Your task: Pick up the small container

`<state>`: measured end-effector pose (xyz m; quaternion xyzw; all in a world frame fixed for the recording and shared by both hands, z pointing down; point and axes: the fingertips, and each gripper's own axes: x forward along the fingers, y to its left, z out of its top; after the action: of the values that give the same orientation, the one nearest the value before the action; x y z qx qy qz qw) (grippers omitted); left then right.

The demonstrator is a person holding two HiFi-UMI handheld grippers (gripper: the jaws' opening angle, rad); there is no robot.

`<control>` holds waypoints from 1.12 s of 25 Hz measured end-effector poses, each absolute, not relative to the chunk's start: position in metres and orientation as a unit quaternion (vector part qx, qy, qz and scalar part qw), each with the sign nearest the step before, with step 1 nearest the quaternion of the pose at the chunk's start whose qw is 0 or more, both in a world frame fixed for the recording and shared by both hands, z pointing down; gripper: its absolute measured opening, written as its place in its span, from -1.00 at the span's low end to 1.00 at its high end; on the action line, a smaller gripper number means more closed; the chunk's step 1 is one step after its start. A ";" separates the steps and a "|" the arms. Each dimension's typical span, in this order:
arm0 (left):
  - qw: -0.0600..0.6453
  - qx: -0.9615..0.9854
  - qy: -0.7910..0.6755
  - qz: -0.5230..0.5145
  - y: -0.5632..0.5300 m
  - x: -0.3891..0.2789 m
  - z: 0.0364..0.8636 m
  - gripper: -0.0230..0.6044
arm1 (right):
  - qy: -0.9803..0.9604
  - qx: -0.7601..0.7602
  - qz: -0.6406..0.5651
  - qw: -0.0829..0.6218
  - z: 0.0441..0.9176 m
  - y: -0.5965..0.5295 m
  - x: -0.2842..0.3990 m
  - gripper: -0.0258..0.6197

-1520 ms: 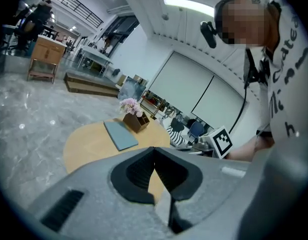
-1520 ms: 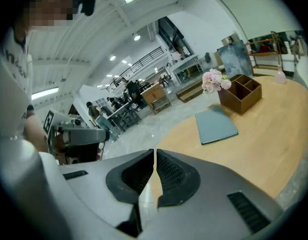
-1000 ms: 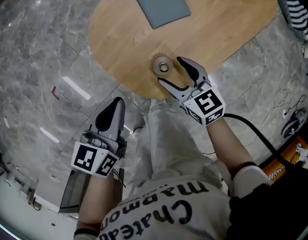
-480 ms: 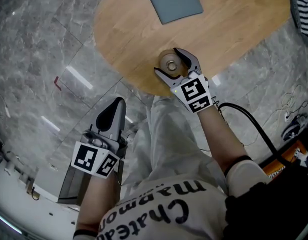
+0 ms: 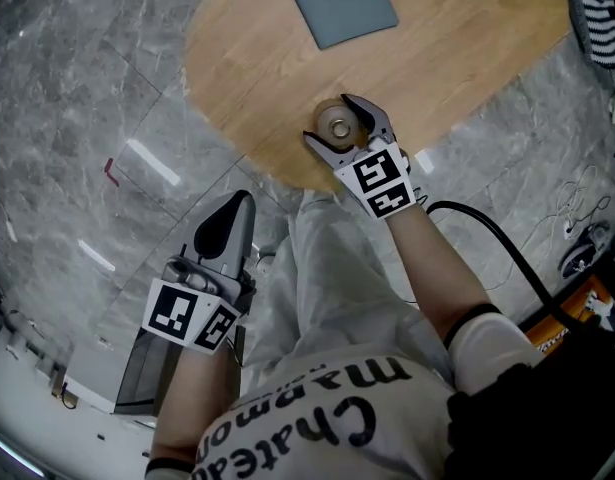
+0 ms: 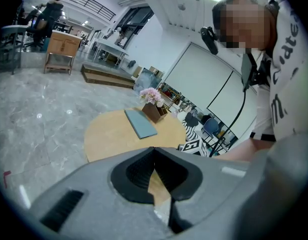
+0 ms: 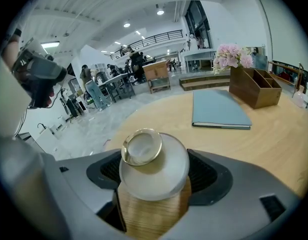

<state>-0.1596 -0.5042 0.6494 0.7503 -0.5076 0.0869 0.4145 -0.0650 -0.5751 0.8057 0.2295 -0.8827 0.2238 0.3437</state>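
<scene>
The small container (image 5: 335, 125) is a round wooden pot with a pale lid and a gold-rimmed knob. It stands near the front edge of the oval wooden table (image 5: 457, 48). My right gripper (image 5: 329, 118) has one jaw on each side of it and is shut on its wooden body. In the right gripper view the container (image 7: 152, 169) fills the gap between the black pads of the right gripper (image 7: 154, 189). My left gripper (image 5: 235, 208) hangs shut and empty over the marble floor, left of the person's legs; in its own view the left gripper (image 6: 154, 151) has its jaws meeting at the tip.
A blue-grey book (image 5: 337, 3) lies farther back on the table. Behind the book (image 7: 220, 111) stands a wooden organiser (image 7: 255, 86) with pink flowers. A black cable (image 5: 487, 238) trails from the right gripper. Grey marble floor (image 5: 77, 88) surrounds the table.
The right gripper moved forward from beside the container until its jaws came round it, and they have closed in on it. The left gripper has stayed put.
</scene>
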 end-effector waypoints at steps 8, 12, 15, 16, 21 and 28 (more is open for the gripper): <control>0.397 0.753 -0.517 0.086 -0.487 -0.167 0.633 -0.88 | -0.877 0.251 0.230 0.339 0.805 -0.576 -0.064 0.10; 0.393 0.752 -0.521 0.093 -0.478 -0.173 0.625 -0.88 | -0.867 0.271 0.242 0.340 0.807 -0.577 -0.063 0.10; 0.393 0.745 -0.531 0.091 -0.477 -0.180 0.623 -0.88 | -0.861 0.279 0.242 0.350 0.813 -0.578 -0.065 0.12; 0.392 0.744 -0.533 0.091 -0.476 -0.181 0.622 -0.88 | -0.860 0.282 0.239 0.353 0.815 -0.579 -0.065 0.13; 0.385 0.737 -0.549 0.083 -0.474 -0.184 0.617 -0.88 | -0.857 0.286 0.223 0.367 0.818 -0.578 -0.064 0.13; 0.374 0.738 -0.558 0.065 -0.479 -0.190 0.606 -0.88 | -0.846 0.283 0.254 0.374 0.811 -0.584 -0.063 0.12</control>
<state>-0.1898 -0.4794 0.6063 0.7375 -0.5583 0.0647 0.3743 -0.0626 -0.5837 0.8105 0.2834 -0.8457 0.2538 0.3742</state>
